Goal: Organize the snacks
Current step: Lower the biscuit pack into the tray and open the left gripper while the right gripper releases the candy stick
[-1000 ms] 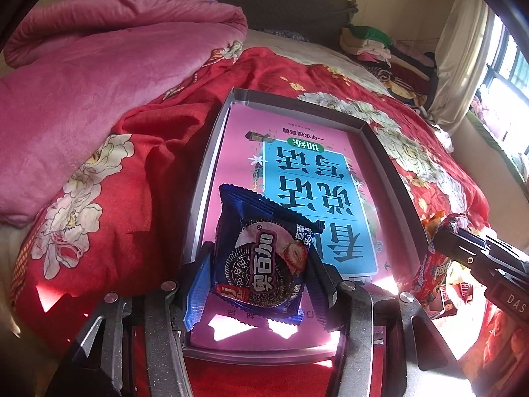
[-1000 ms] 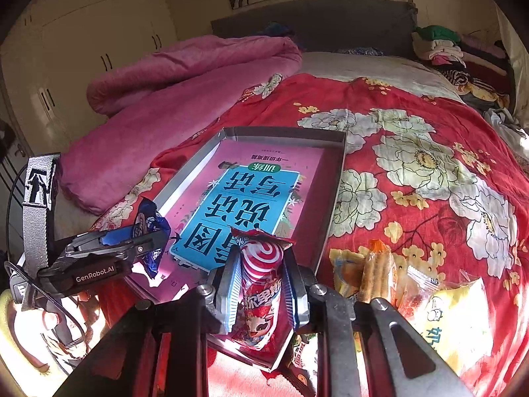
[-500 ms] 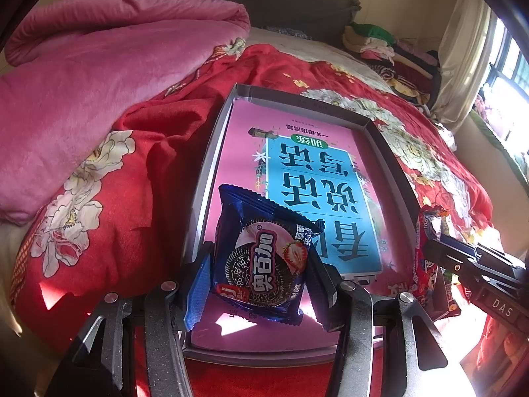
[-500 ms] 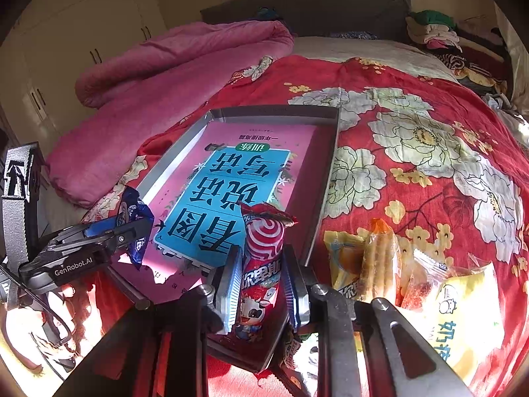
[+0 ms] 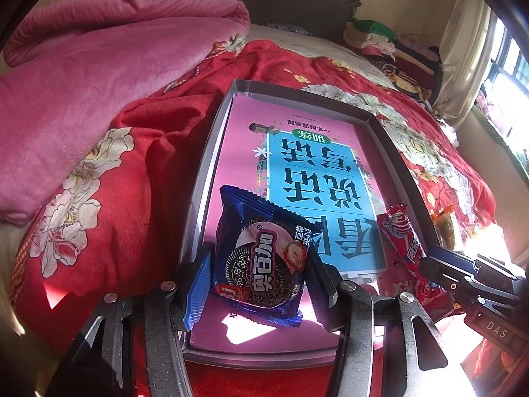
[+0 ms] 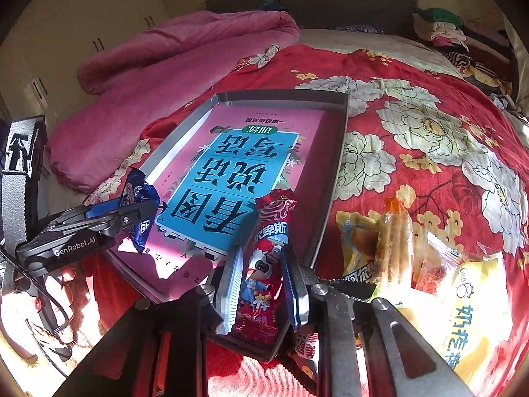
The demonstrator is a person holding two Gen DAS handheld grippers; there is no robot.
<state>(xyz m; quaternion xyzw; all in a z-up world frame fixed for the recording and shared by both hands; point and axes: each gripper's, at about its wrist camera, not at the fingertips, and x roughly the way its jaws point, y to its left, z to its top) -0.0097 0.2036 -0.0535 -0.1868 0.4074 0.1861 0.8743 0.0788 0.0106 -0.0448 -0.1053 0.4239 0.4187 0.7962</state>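
My left gripper is shut on a blue Oreo cookie packet and holds it over the near left part of a grey tray. The tray holds a pink and blue book. My right gripper is shut on a red lollipop-print candy packet over the tray's near right corner. That packet and the right gripper show at the right of the left wrist view. The left gripper with the blue packet shows at the left of the right wrist view.
The tray lies on a red floral bedspread. A pile of loose snack packets, one a yellow bag, lies right of the tray. A pink quilt is bunched at the left. Folded clothes sit at the far right.
My right gripper has moved the red candy packet forward and left, over the tray's near right corner. My left gripper has edged forward with the cookie packet.
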